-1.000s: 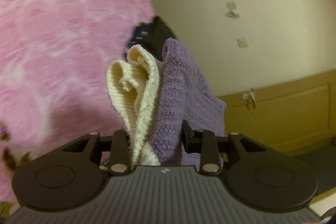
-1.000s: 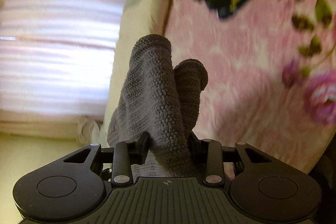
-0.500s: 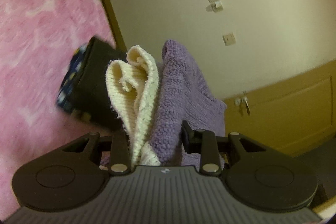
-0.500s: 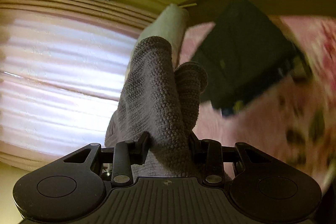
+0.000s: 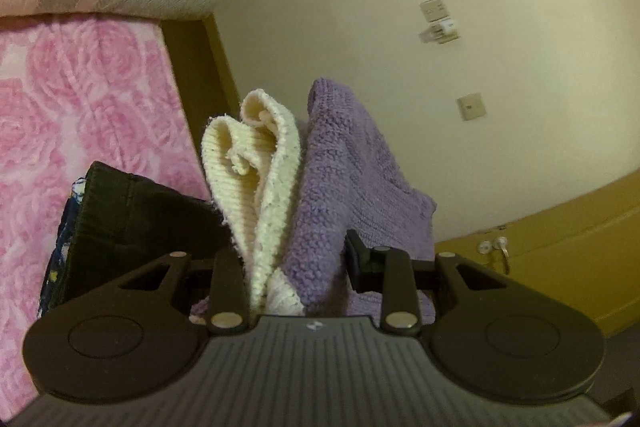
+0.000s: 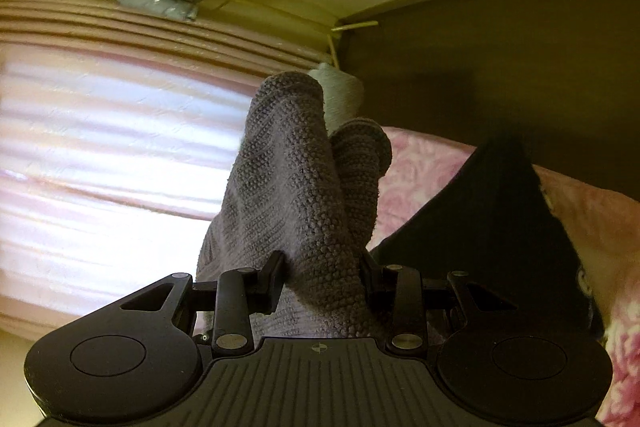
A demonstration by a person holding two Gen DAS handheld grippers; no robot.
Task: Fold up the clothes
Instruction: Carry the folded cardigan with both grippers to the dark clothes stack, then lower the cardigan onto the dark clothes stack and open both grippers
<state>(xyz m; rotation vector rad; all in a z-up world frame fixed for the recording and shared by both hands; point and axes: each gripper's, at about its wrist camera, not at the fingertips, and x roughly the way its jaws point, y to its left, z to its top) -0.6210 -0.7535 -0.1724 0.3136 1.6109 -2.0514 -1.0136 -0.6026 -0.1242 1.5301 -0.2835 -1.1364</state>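
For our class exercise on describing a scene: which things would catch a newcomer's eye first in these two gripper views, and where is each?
The purple and cream knit garment bunched in the left gripper fills the middle of that view, and the right gripper clamps more of the knit. Behind lie a pink rose-patterned blanket at left with a folded dark garment on it, and bright curtains in the right view.

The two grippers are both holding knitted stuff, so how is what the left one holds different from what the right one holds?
The left gripper pinches a bunch of lilac knit with a cream ribbed part folded beside it; the right gripper pinches only plain knit that looks grey-brown in its dimmer view. The left bunch fans into several folds; the right one rises in two rounded humps. Both stick up between shut fingers.
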